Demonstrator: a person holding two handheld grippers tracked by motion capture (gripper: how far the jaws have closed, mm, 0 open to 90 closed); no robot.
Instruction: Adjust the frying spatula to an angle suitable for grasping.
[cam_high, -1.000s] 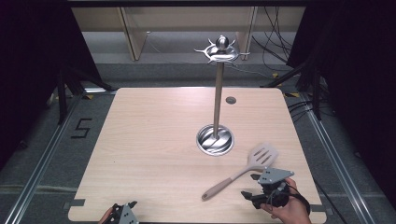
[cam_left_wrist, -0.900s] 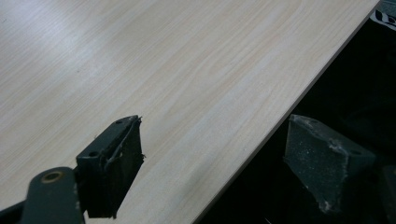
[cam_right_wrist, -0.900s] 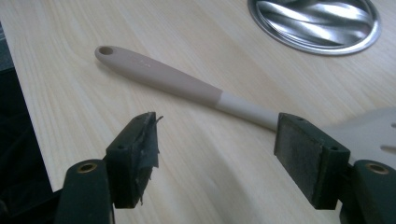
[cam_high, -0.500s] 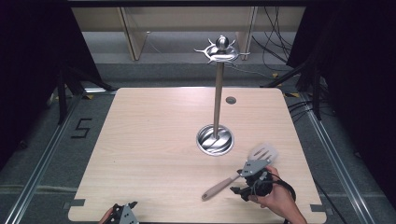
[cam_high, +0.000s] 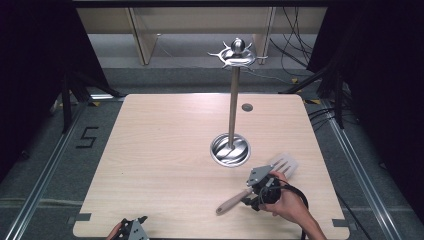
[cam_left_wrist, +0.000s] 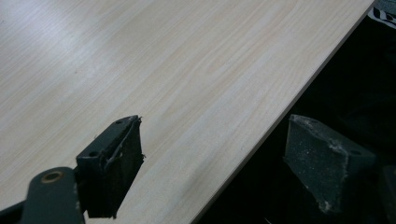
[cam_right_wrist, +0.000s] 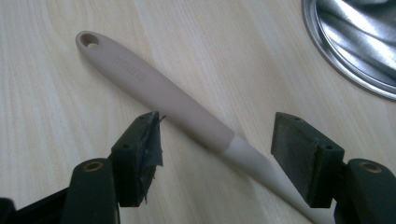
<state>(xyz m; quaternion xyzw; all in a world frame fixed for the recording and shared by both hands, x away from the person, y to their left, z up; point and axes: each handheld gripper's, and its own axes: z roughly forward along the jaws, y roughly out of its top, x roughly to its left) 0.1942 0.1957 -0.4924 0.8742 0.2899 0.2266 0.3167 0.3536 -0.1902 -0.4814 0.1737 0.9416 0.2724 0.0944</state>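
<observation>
My right tool (cam_right_wrist: 215, 154) straddles the spatula (cam_right_wrist: 159, 95) handle, jaws apart after just narrowing a little, pads not yet touching. The spatula lies flat on the table (cam_high: 165, 150), at four o'clock from the stand's base (cam_high: 230, 150). Gripping, lifting and hanging remain. My left tool (cam_left_wrist: 212, 158) idles open at the near edge.
</observation>
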